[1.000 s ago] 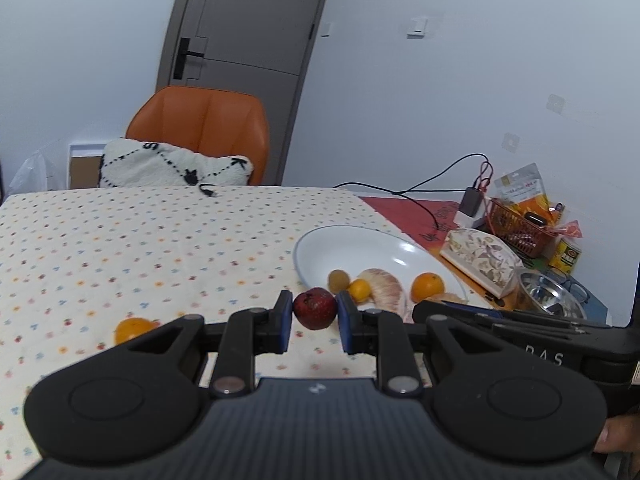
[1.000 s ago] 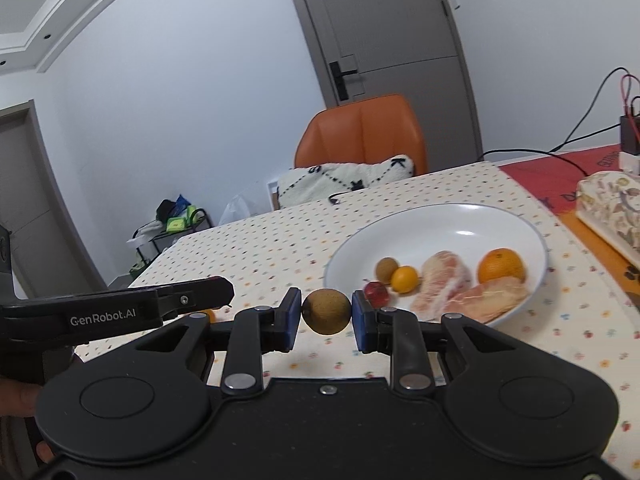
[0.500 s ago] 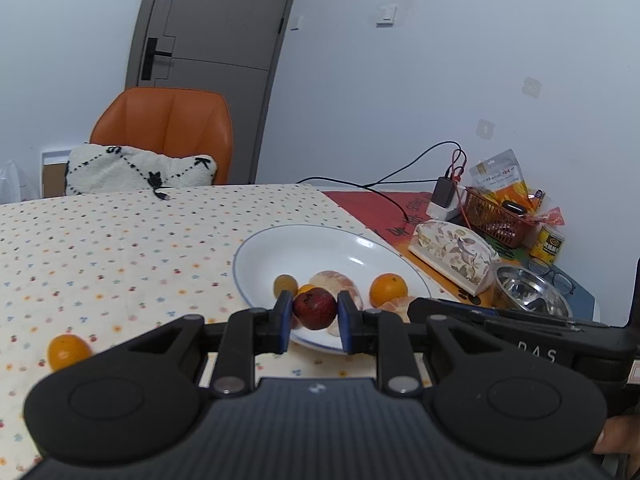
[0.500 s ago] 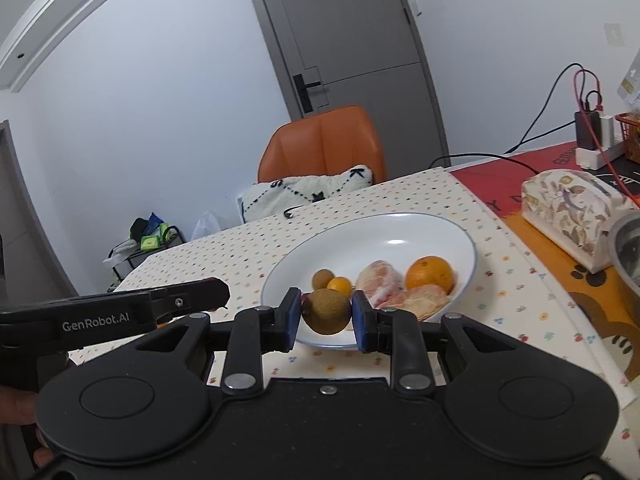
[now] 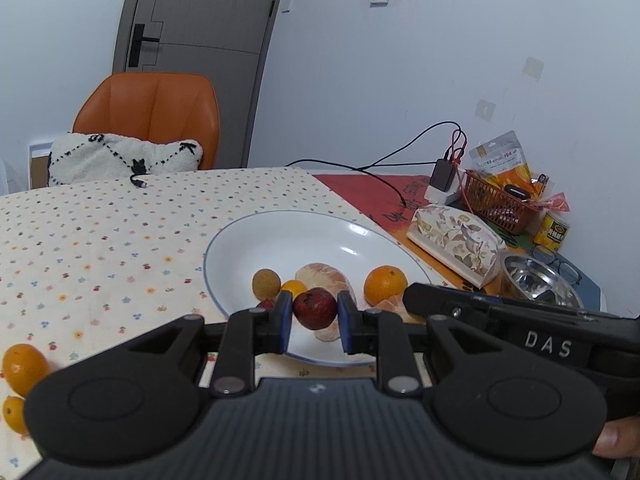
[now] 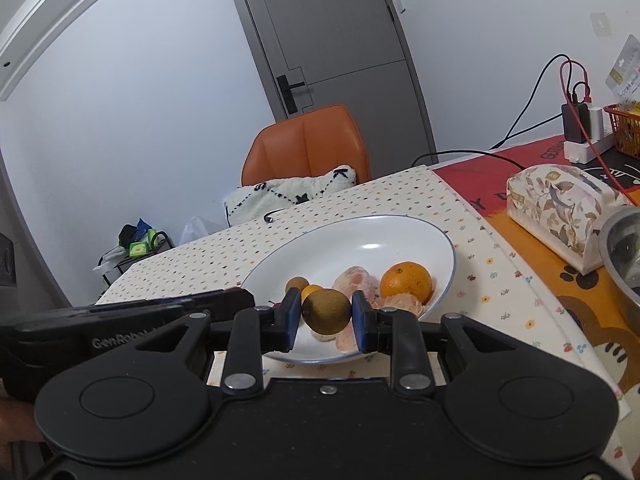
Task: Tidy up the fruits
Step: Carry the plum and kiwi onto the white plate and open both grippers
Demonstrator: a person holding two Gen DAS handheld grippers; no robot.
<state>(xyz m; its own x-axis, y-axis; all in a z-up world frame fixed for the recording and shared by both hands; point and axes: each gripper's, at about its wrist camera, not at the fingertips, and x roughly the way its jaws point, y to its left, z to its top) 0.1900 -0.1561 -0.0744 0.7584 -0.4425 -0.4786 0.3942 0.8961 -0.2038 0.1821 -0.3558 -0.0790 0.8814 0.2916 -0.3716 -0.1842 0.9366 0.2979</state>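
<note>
My left gripper (image 5: 314, 322) is shut on a dark red round fruit (image 5: 315, 307) and hovers over the near rim of the white plate (image 5: 280, 236). My right gripper (image 6: 326, 322) is shut on a brown-green kiwi (image 6: 326, 311) above the same plate (image 6: 360, 236). Inside the plate lie a small brown fruit (image 5: 266, 283), a small orange fruit (image 5: 295, 287), a whole orange (image 5: 385, 284) and peeled citrus pieces (image 5: 324, 276). Two small oranges (image 5: 22, 368) rest on the tablecloth at the left.
A floral tissue box (image 5: 456, 240), a steel bowl (image 5: 538, 280), a red basket (image 5: 496, 204) with snacks, a can and a charger with cables crowd the right side. An orange chair (image 5: 150, 116) with a cushion stands beyond the dotted tablecloth (image 5: 100, 240).
Both grippers have moved toward the plate with their fruits, so the plate sits closer and more central in each view. Their grips are unchanged.
</note>
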